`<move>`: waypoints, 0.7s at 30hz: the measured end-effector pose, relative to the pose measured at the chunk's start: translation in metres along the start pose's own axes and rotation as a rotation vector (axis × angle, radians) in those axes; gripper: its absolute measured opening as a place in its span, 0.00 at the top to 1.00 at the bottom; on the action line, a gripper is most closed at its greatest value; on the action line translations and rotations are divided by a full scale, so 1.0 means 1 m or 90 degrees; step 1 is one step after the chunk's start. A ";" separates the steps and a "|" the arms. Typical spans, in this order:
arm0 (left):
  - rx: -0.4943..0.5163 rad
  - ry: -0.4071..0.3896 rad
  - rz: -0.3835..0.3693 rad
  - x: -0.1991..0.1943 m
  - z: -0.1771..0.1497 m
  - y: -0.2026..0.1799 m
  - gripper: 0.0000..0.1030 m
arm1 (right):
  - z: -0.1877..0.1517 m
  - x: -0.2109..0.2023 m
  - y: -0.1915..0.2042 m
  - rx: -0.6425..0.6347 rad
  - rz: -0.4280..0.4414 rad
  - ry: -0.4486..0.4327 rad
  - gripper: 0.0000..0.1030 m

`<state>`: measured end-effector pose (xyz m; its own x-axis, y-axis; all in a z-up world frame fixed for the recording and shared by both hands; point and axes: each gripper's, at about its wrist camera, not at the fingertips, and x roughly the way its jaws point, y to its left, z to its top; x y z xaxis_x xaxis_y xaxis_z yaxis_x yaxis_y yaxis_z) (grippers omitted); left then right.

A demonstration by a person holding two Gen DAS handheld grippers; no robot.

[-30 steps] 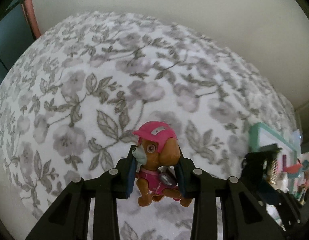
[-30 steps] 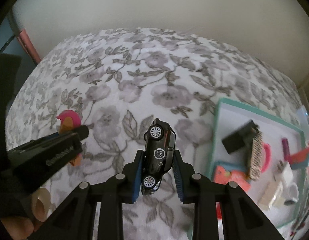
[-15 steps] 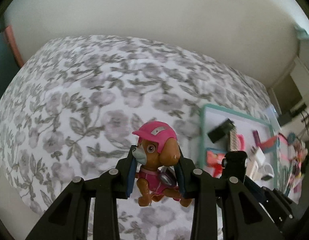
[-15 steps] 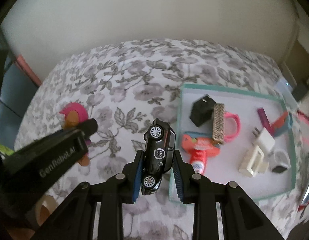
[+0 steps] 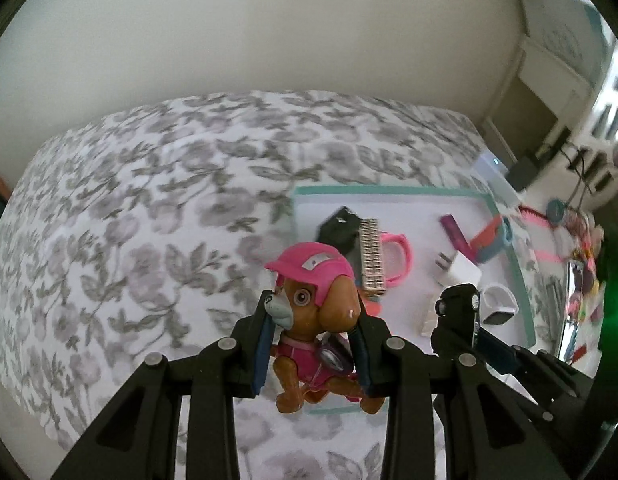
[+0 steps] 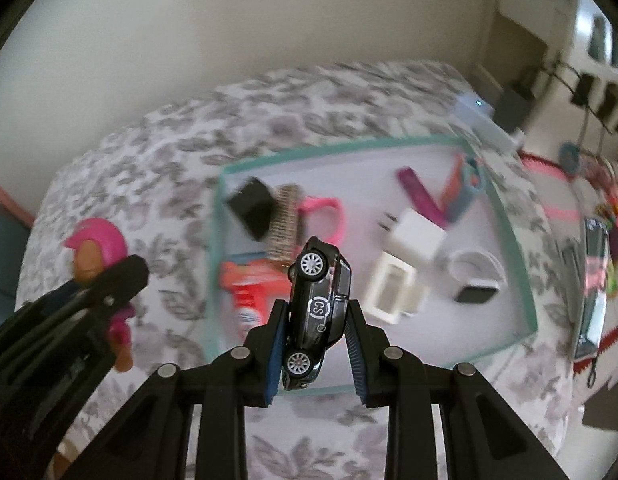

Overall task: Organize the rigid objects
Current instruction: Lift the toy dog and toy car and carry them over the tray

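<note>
The left gripper (image 5: 311,350) clenched a toy dog (image 5: 315,316) and the right gripper (image 6: 315,344) clamped a toy car (image 6: 317,308), both held above a teal tray (image 6: 517,280) of oddments, seemingly for sorting there.

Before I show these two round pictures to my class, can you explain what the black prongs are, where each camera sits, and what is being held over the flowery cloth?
The black prongs are hand-held two-finger grippers, one per hand, each with a fisheye camera looking along its fingers. The left gripper is shut on a toy puppy in a pink cap. The right gripper is shut on a black toy car, nose up. Below lies a floral cloth with a teal-rimmed white tray holding a white plug adapter, a pink-handled brush and other small items.
</note>
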<state>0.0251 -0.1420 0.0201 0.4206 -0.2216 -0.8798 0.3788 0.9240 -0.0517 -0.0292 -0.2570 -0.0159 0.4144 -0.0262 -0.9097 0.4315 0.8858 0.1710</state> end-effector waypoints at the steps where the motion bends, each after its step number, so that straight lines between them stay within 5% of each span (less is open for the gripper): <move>1: 0.005 0.008 -0.003 0.006 -0.001 -0.005 0.65 | 0.000 0.003 -0.008 0.015 -0.001 0.006 0.70; 11: 0.031 0.042 -0.044 0.030 -0.015 -0.030 0.65 | 0.001 0.021 -0.062 0.109 -0.071 0.024 0.70; 21: 0.071 0.052 -0.063 0.050 -0.028 -0.040 0.65 | -0.002 0.030 -0.064 0.111 -0.088 0.030 0.70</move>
<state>0.0084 -0.1817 -0.0352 0.3102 -0.2793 -0.9087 0.5056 0.8579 -0.0911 -0.0461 -0.3130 -0.0548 0.3057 -0.1161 -0.9450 0.6147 0.7821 0.1028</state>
